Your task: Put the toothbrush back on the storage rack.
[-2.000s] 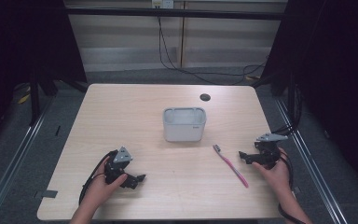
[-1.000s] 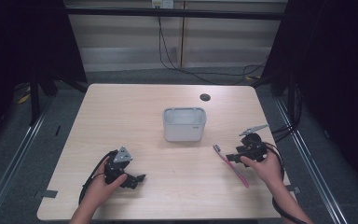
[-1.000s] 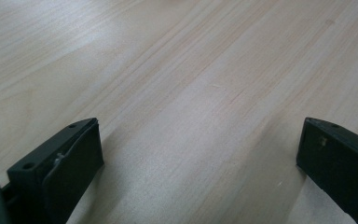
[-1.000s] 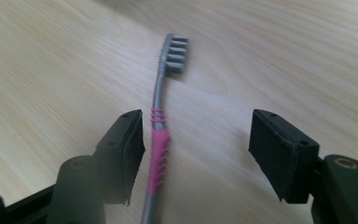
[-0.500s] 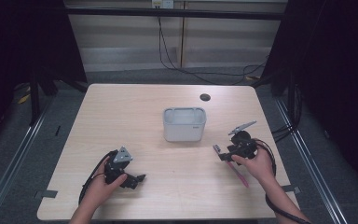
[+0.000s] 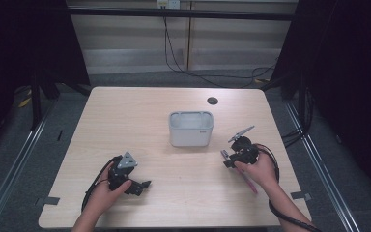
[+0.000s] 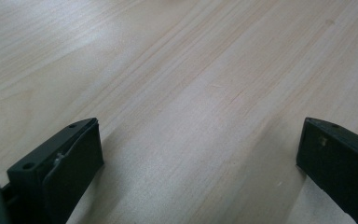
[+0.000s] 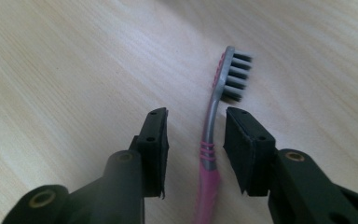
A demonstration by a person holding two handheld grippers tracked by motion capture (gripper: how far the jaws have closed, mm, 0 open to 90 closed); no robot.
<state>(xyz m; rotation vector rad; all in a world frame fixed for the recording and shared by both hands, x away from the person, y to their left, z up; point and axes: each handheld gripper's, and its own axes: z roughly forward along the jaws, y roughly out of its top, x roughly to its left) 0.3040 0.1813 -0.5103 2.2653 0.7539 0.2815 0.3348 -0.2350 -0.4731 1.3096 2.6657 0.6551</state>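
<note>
Pink-handled toothbrush [image 8: 210, 154] lies flat on the table [image 6: 140, 125] between the right gripper [image 8: 196, 149]'s half-closed, closing, not-yet-touching jaws, so squeeze squarely on the neck; left gripper [image 7: 196, 158] rests wide open, empty.

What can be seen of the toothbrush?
The toothbrush looks plastic: a pink handle, a grey neck with pink rings, and a grey head with dark bristles pointing sideways. It lies flat on the table, right of the white container. The right gripper straddles its neck, jaws closing in, pads apparently not yet touching.
</note>
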